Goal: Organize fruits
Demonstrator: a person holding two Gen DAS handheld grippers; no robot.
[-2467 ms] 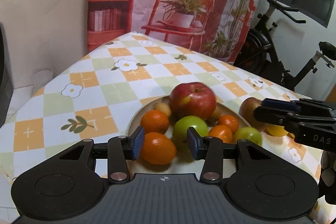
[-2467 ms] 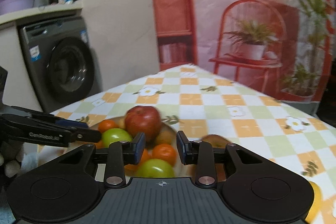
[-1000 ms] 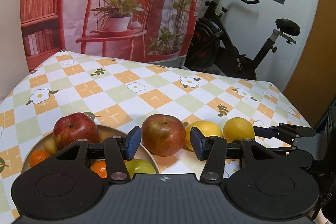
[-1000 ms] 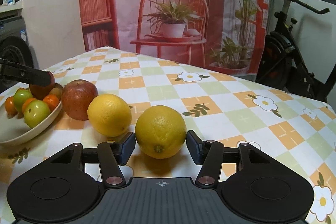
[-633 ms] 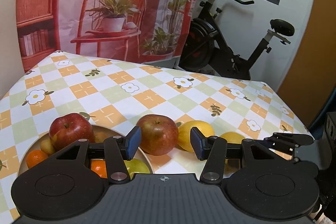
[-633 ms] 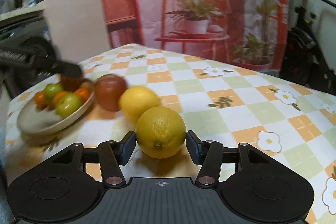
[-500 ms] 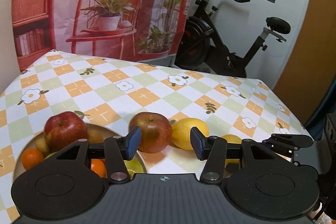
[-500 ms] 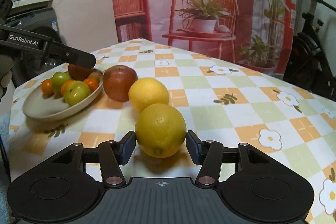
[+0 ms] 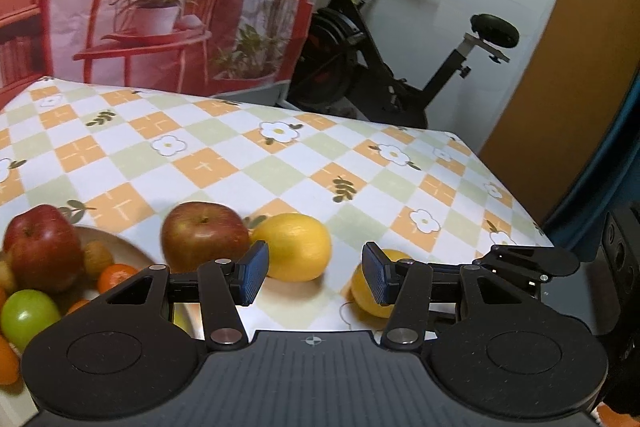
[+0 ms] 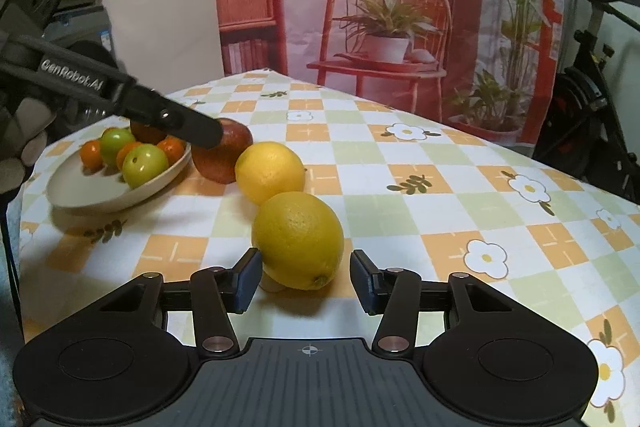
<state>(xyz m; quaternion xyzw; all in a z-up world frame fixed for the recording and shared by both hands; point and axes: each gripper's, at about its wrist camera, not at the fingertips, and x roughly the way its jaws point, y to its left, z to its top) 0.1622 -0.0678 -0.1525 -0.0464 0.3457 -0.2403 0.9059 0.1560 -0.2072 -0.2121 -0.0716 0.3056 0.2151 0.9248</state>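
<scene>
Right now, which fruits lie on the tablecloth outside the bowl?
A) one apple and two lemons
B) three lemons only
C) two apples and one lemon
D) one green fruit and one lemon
A: in the right wrist view, a red apple sits beside the bowl, with the far lemon next to it and the near lemon between the right gripper fingers, jaws open.

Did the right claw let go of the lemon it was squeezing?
Yes. The right claw has opened: its fingers stood against the lemon before, and now there is a gap on each side. The lemon sits on the tablecloth beside the other lemon.
</scene>
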